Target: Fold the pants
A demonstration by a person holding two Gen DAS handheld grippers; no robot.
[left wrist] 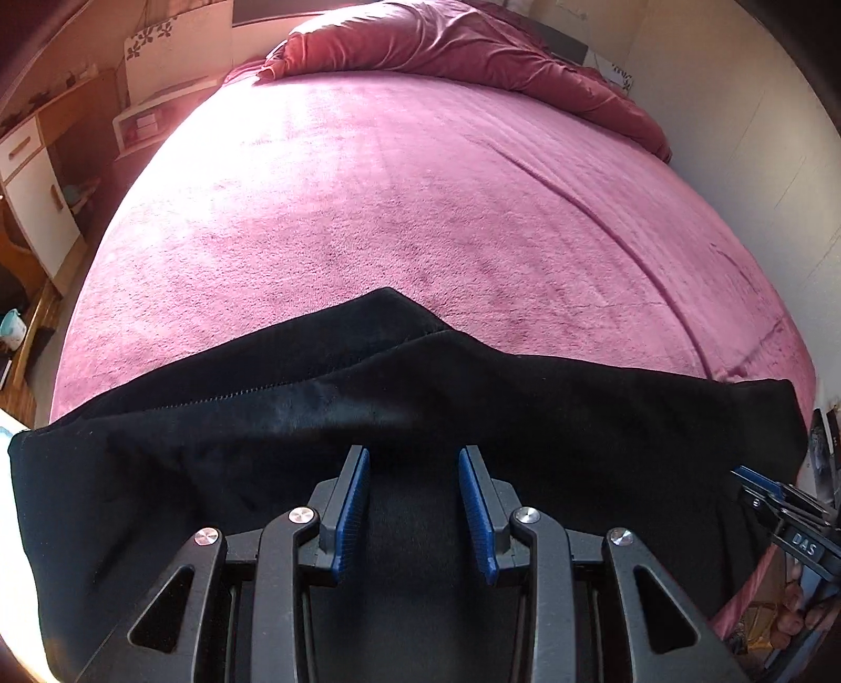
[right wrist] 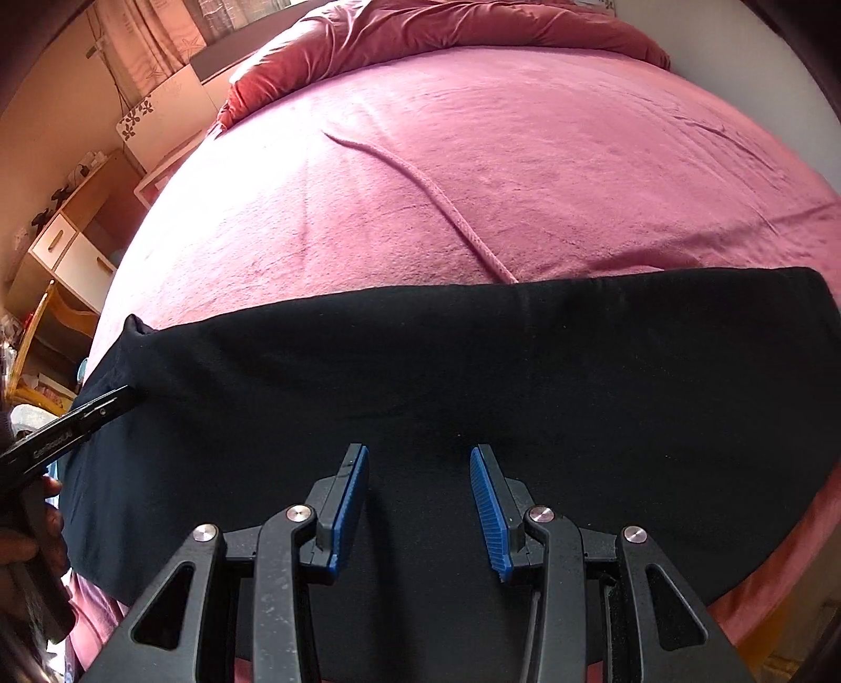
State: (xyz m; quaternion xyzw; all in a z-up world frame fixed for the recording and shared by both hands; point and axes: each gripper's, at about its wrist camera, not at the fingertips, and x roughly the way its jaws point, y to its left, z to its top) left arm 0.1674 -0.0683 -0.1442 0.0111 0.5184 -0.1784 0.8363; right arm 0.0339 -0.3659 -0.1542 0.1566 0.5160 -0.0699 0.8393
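Black pants (left wrist: 420, 410) lie flat across the near end of a pink bed (left wrist: 394, 199), folded lengthwise into a long band. My left gripper (left wrist: 414, 457) hovers over the cloth, its blue pads apart with nothing pinched between them. In the right wrist view the pants (right wrist: 473, 368) stretch from edge to edge. My right gripper (right wrist: 419, 454) hangs above their middle, open, with only flat cloth under the gap. The left gripper (right wrist: 73, 425) shows at the left edge by the pants' bunched end, held by a hand (right wrist: 31, 551). The right gripper (left wrist: 778, 499) peeks in at the right edge.
A rumpled red duvet (left wrist: 473, 42) lies heaped at the far end of the bed. A long raised crease (right wrist: 420, 189) runs across the pink cover (right wrist: 525, 157). A wooden desk with white drawers (left wrist: 37, 173) stands left of the bed; a pale wall (left wrist: 736, 131) runs along the right.
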